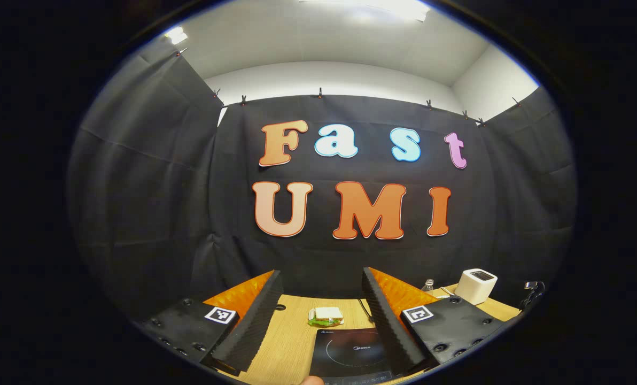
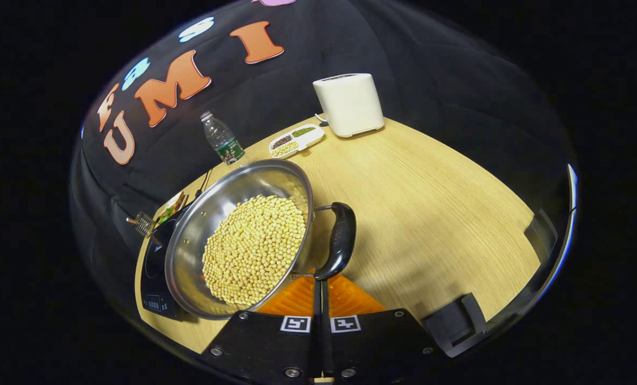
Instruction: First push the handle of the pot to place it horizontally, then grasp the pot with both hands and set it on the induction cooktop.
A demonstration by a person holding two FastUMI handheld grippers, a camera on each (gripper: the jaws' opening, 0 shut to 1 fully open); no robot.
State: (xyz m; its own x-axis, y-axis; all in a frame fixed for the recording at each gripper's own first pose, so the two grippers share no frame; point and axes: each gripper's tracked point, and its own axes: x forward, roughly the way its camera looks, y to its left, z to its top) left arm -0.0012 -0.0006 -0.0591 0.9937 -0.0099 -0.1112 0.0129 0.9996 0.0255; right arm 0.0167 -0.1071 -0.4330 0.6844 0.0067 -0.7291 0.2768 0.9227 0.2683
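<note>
In the right gripper view a steel pot (image 2: pixel 219 206) full of pale yellow beans (image 2: pixel 251 251) sits right in front of my right gripper (image 2: pixel 318 282). The pot's black handle (image 2: pixel 341 240) stands at its right side, running away from me. The right gripper is shut, and its tips touch the near end of the handle without gripping it. The black induction cooktop (image 2: pixel 155 270) lies to the left, partly hidden by the pot. In the left gripper view my left gripper (image 1: pixel 321 321) is open and held above the cooktop (image 1: pixel 350 353), pointing at the back wall.
A white toaster (image 2: pixel 350 104), a divided tray of beans (image 2: pixel 296 140) and a water bottle (image 2: pixel 222 139) stand at the back of the wooden table (image 2: pixel 430 214). A sandwich (image 1: pixel 326 315) lies behind the cooktop. Black brackets (image 2: pixel 455 321) sit on the table's right edge.
</note>
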